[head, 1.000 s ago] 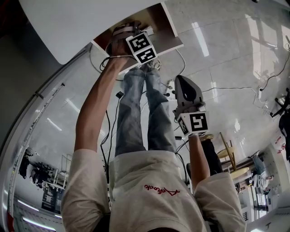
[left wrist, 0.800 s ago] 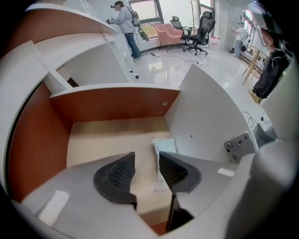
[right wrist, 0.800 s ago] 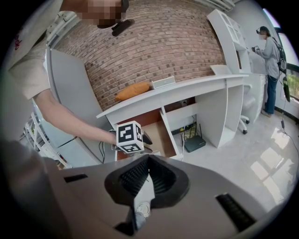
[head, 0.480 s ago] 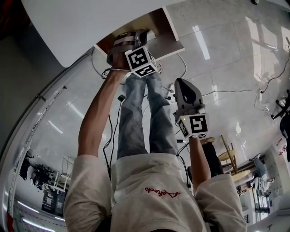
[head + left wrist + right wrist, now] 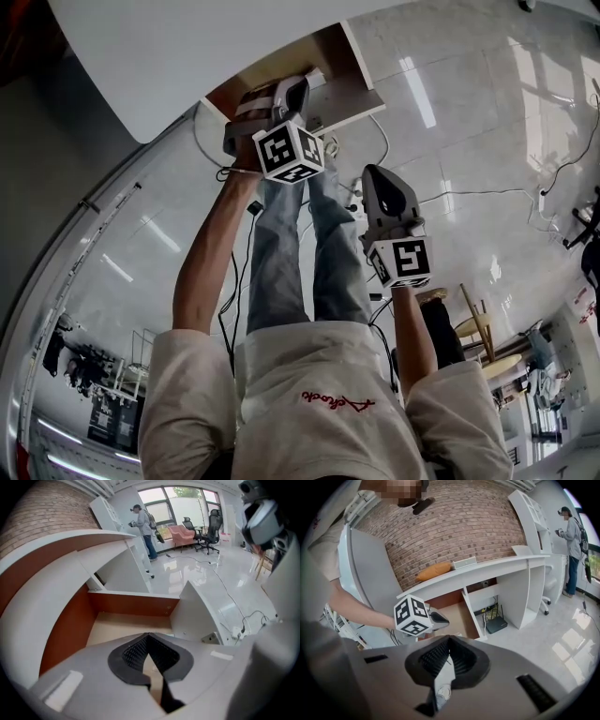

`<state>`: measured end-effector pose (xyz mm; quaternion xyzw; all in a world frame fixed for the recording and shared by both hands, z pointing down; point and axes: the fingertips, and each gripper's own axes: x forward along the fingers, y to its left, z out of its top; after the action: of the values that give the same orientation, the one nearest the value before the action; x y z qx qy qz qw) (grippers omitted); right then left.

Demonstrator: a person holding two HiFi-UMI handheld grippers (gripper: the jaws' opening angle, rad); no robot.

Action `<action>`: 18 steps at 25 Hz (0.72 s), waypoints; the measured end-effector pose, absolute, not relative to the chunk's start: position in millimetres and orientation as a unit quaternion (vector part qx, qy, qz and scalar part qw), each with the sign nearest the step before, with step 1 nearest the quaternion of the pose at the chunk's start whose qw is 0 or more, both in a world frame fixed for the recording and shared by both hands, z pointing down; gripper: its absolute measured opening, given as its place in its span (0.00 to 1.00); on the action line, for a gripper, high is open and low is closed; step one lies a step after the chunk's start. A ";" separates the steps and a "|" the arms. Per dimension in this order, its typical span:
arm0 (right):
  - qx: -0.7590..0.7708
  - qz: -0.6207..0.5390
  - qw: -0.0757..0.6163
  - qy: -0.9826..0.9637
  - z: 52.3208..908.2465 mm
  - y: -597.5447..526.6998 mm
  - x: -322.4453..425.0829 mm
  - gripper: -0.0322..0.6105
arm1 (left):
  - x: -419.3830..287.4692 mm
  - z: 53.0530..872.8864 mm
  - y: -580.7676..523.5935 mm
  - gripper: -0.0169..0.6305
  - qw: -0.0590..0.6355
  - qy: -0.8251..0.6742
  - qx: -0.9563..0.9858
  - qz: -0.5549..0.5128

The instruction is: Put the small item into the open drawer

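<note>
My left tongs are pressed together on nothing, hovering over the open drawer. My right tongs look pressed together too, held well clear of the drawer. The small item may be the pale bit lying in the drawer, but it is too small to tell.

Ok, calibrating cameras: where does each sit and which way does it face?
Head view: head-mounted, steeply down at open brown wooden drawer; forearms, legs, left gripper, right gripper show.
Left gripper view: on left gripper, into the drawer; own shut jaws show.
Right gripper view: on right gripper, towards red brick wall; left forearm shows.
Shared: the drawer, in all three.
</note>
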<state>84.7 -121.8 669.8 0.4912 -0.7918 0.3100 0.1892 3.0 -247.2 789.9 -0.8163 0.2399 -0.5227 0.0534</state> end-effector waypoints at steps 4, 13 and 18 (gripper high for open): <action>0.493 0.306 0.183 -0.793 671.5 -124.5 83.8 0.07 | 2.6 761.0 -241.0 0.04 0.017 0.277 -0.837 -0.472; 0.490 0.305 0.186 -0.795 674.6 -127.0 79.3 0.07 | -10.5 706.9 -214.4 0.04 -0.086 0.354 -0.853 -0.374; 0.489 0.304 0.187 -0.795 674.9 -128.6 75.0 0.07 | -18.4 686.0 -185.9 0.04 -0.123 0.372 -0.857 -0.335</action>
<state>75.0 -128.6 674.9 0.4895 -0.7954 0.3044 0.1871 -18.4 -185.9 686.0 -0.8569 0.3719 -0.3349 -0.1231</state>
